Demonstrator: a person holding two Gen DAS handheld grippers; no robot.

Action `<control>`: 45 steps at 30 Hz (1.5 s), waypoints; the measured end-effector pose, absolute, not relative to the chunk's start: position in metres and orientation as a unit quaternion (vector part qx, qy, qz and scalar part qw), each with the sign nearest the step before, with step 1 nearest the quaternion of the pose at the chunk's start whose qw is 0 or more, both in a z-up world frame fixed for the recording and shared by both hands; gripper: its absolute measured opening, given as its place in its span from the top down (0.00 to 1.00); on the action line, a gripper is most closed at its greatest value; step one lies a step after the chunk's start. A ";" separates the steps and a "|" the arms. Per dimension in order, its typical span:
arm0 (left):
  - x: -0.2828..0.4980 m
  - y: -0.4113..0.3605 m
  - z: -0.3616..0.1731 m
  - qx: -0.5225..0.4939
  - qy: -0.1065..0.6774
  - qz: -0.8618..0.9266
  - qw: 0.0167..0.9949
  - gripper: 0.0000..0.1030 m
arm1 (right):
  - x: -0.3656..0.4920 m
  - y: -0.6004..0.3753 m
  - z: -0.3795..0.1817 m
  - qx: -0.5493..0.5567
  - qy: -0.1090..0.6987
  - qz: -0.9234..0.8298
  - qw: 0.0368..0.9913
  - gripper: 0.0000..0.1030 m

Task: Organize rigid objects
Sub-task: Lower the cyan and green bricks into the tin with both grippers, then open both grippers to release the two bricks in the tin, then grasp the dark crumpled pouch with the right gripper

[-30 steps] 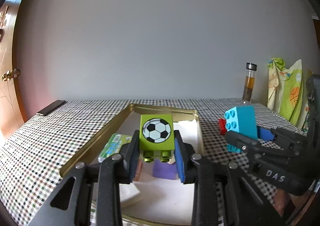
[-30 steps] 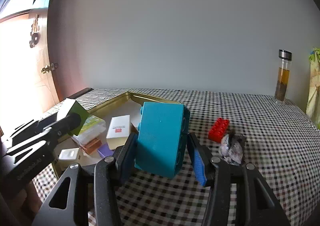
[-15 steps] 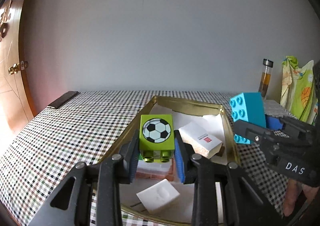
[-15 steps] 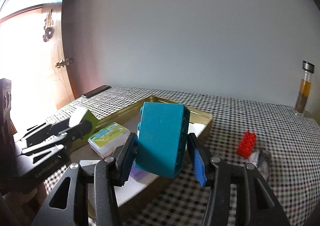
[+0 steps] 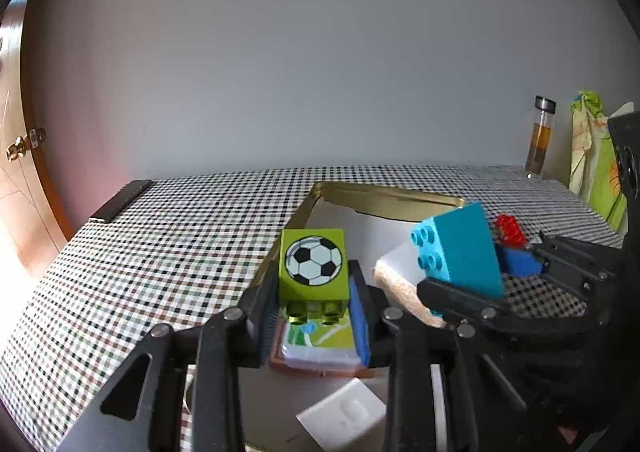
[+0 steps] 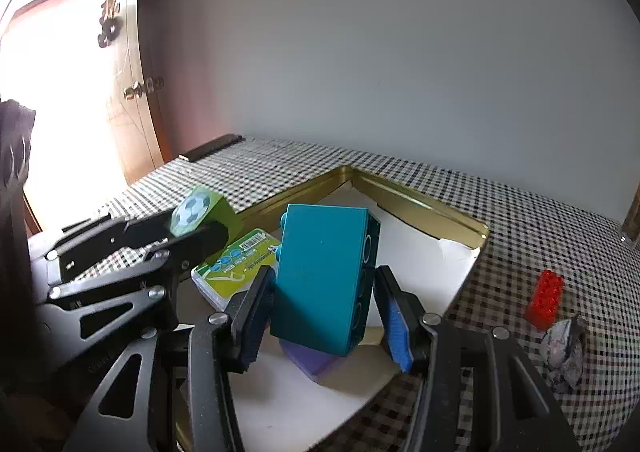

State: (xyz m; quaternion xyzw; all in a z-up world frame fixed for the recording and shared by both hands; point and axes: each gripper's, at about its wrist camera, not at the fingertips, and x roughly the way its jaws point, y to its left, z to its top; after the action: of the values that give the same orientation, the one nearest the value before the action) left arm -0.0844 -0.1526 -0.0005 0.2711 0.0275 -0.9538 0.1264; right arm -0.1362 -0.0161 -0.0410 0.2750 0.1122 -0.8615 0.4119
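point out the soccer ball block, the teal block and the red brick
soccer ball block (image 5: 313, 266), left wrist view, on the printed ball face
teal block (image 6: 320, 276), right wrist view, on its broad smooth side
red brick (image 6: 545, 300), right wrist view, on its studded top

Lime football-print block (image 5: 312, 266), teal brick (image 6: 325, 280), gold tray (image 6: 432, 208), checked tablecloth (image 5: 160, 252)

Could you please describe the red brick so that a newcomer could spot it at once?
On the checked tablecloth, look just outside the gold tray, on its right in the right wrist view. The red brick lies there beside a crumpled wrapper, the only studded brick that no gripper holds.
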 end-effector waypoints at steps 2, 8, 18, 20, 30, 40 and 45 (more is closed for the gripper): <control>-0.088 -0.156 -0.001 0.277 0.031 -0.952 0.122 0.71 | -0.141 -0.019 -0.044 0.283 0.117 -0.860 0.408 0.48; -0.100 -0.156 -0.004 0.296 0.019 -0.947 0.121 0.71 | -0.152 -0.029 -0.045 0.299 0.124 -0.857 0.402 0.48; -0.115 -0.146 -0.005 0.313 0.001 -0.942 0.123 0.67 | -0.167 -0.029 -0.046 0.319 0.127 -0.857 0.384 0.48; -0.116 -0.146 -0.006 0.314 -0.004 -0.941 0.130 0.57 | -0.170 -0.029 -0.048 0.326 0.124 -0.853 0.387 0.47; -0.096 -0.145 0.002 0.278 0.019 -0.947 0.157 0.01 | -0.170 0.011 -0.041 0.313 0.088 -0.867 0.377 0.30; -0.084 -0.109 0.005 0.255 0.002 -0.956 0.145 0.01 | -0.179 0.069 -0.038 0.309 0.049 -0.886 0.343 0.27; -0.081 -0.100 0.014 0.239 0.017 -0.962 0.130 0.00 | -0.191 0.106 -0.046 0.315 0.046 -0.896 0.309 0.27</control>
State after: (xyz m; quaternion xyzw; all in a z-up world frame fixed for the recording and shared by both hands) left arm -0.0811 -0.1002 0.0137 0.2393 0.0168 -0.9620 0.1301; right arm -0.1910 0.1061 -0.0459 0.3152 0.0459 -0.8962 0.3089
